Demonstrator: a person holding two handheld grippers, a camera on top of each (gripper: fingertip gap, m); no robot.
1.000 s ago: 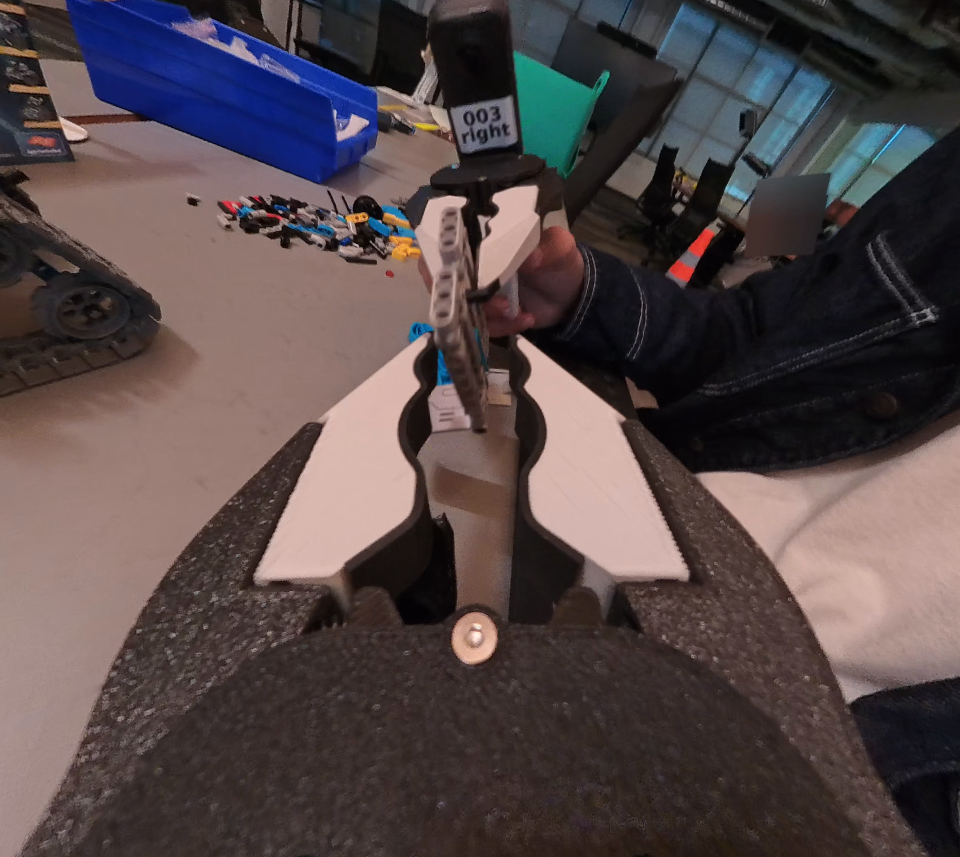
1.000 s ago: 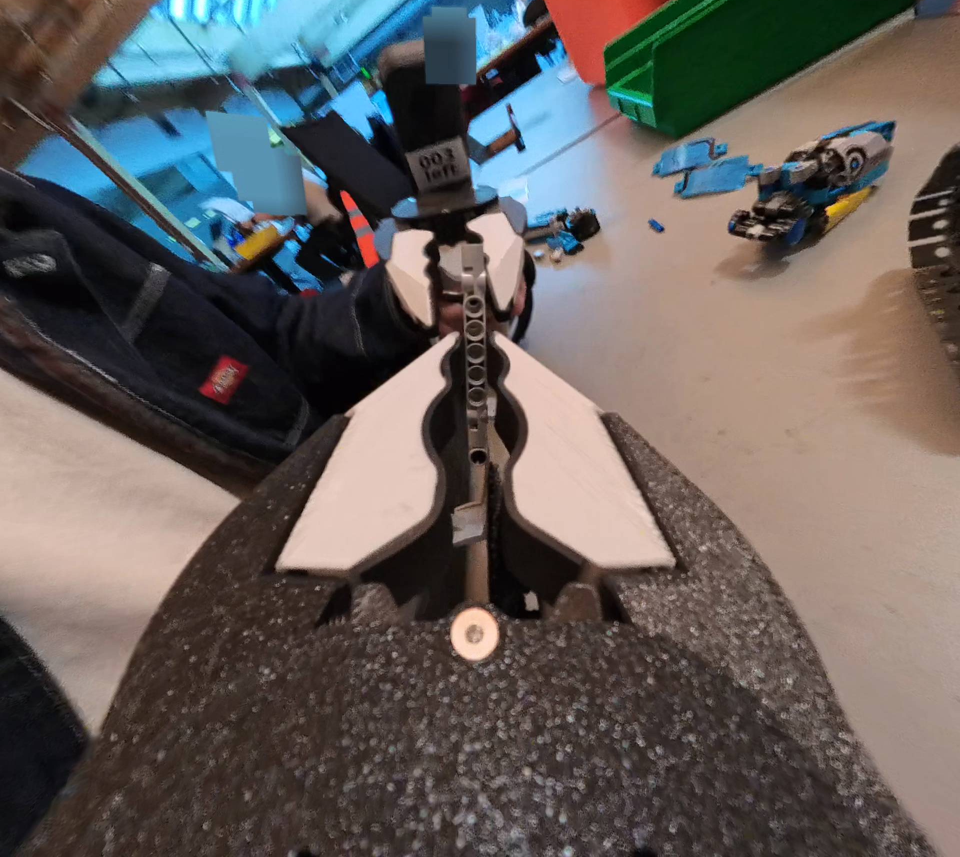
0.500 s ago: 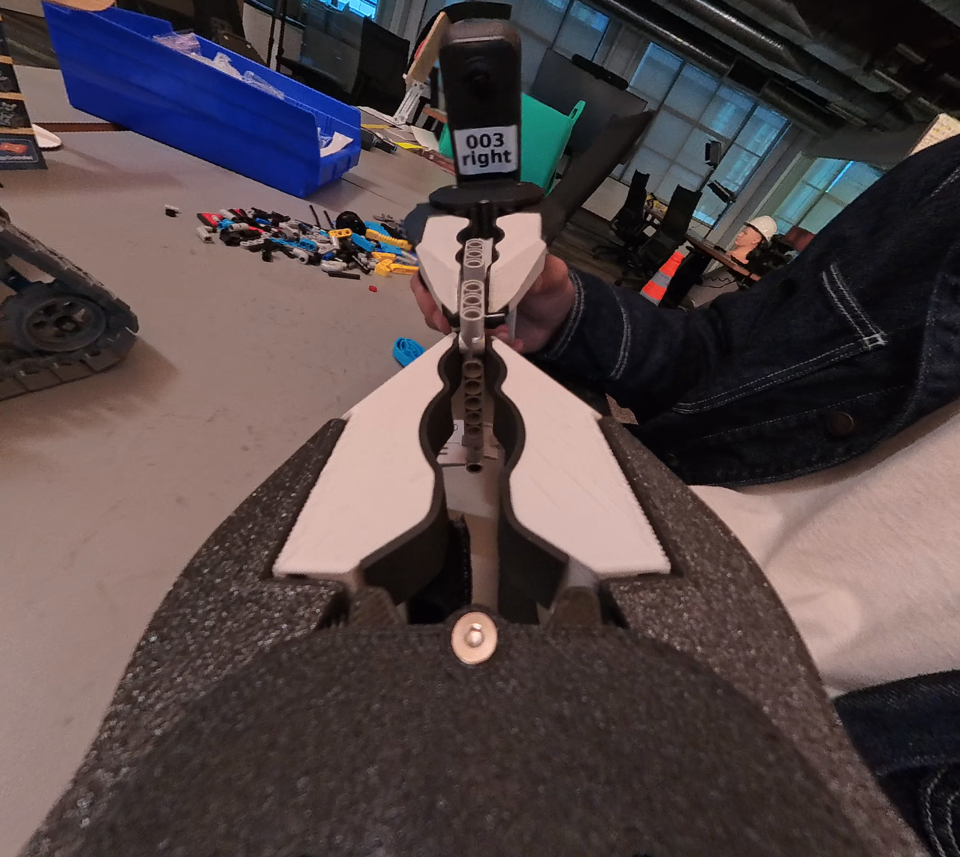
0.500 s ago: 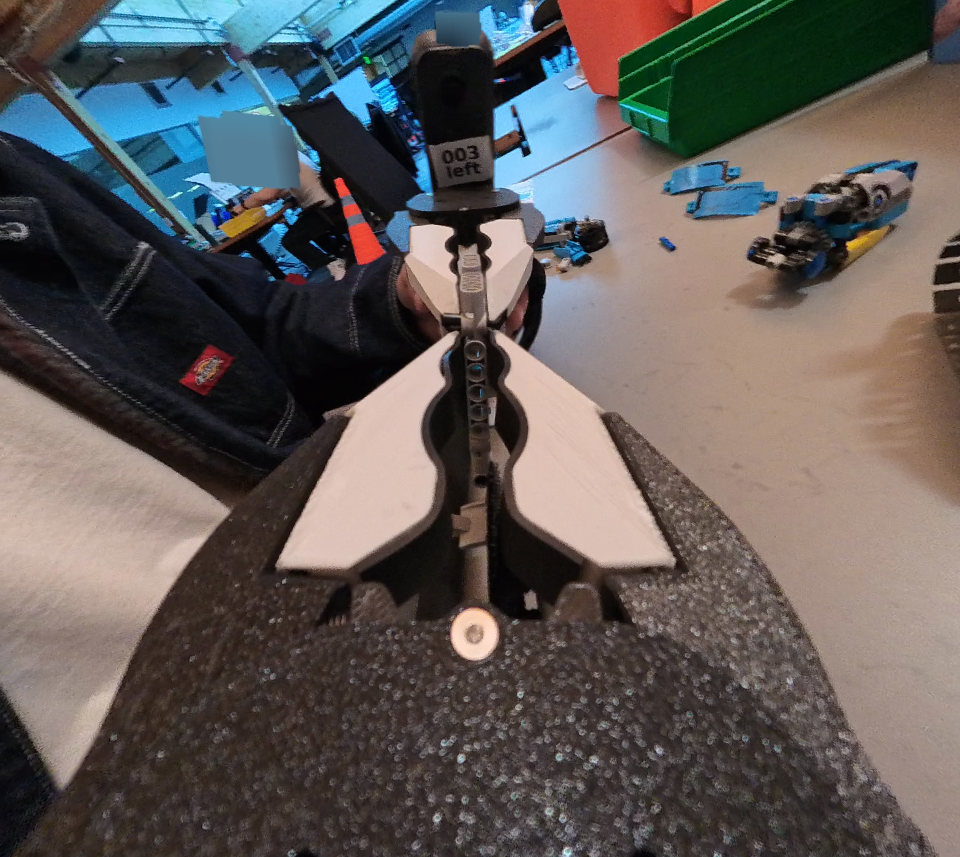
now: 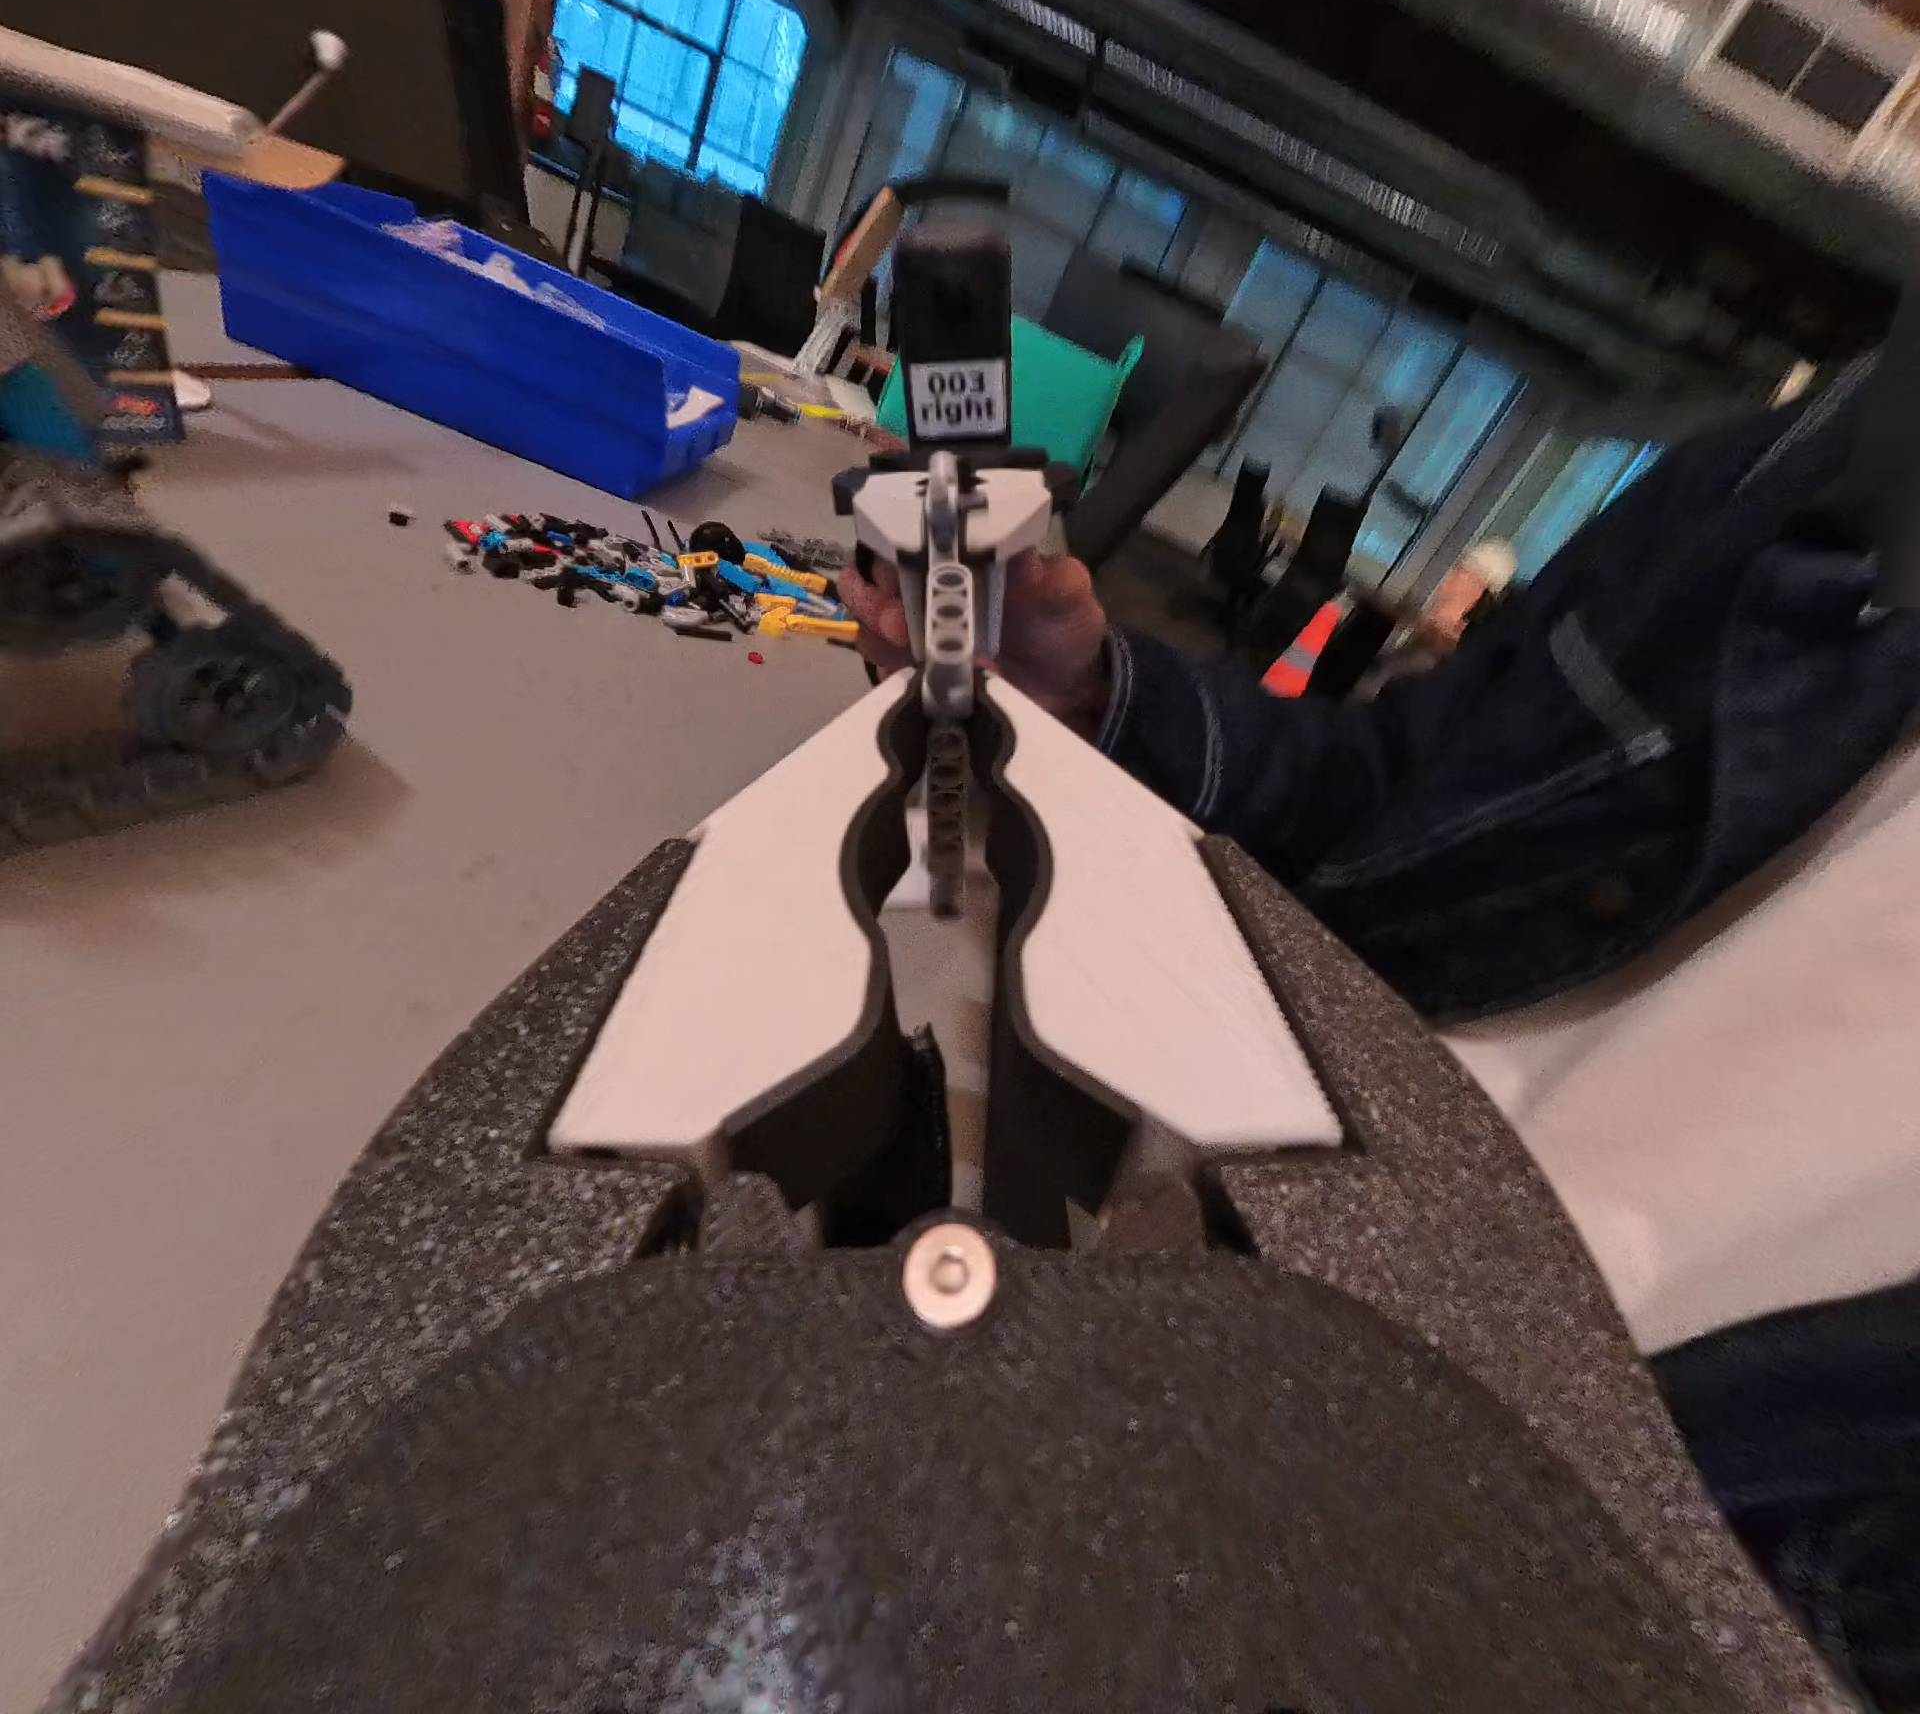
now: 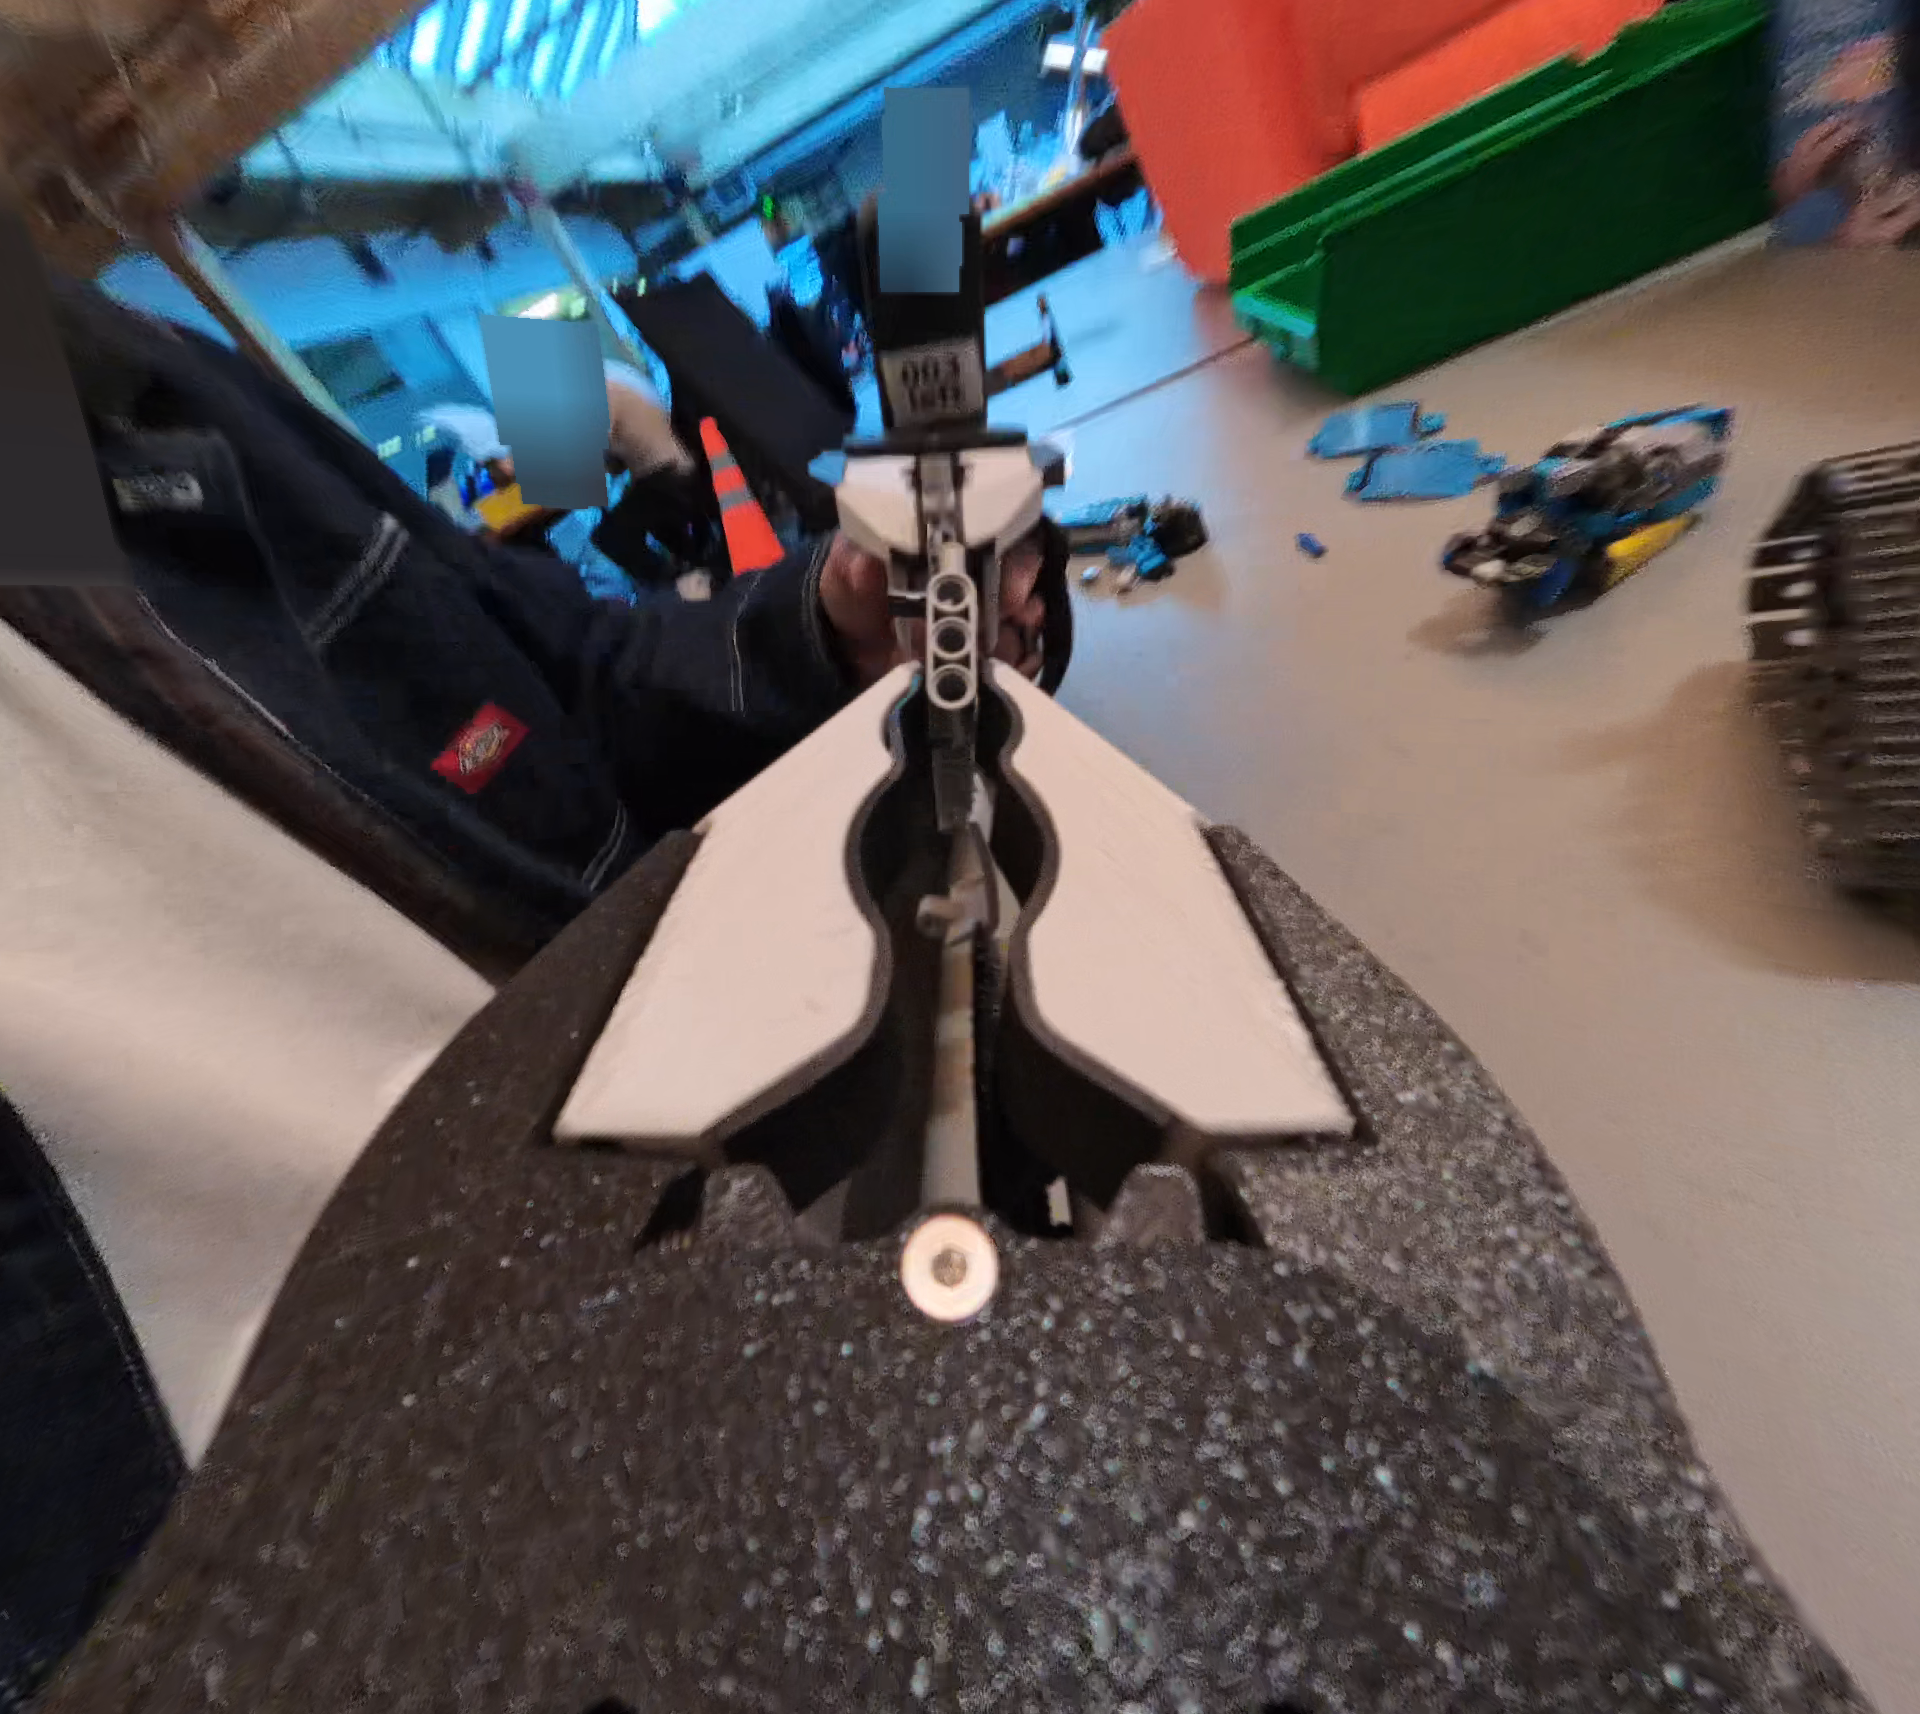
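1. Left wrist view: the left gripper is clenched on a grey holed beam. The beam runs forward to the right gripper, which faces it and is clamped on the far end. A hand holds that gripper. On the table lie loose pieces, a blue bin and a tracked model.
2. Right wrist view: the right gripper grips the beam; the left gripper pinches the other end. Right of them sit a blue model, blue panels, a green bin and a track.
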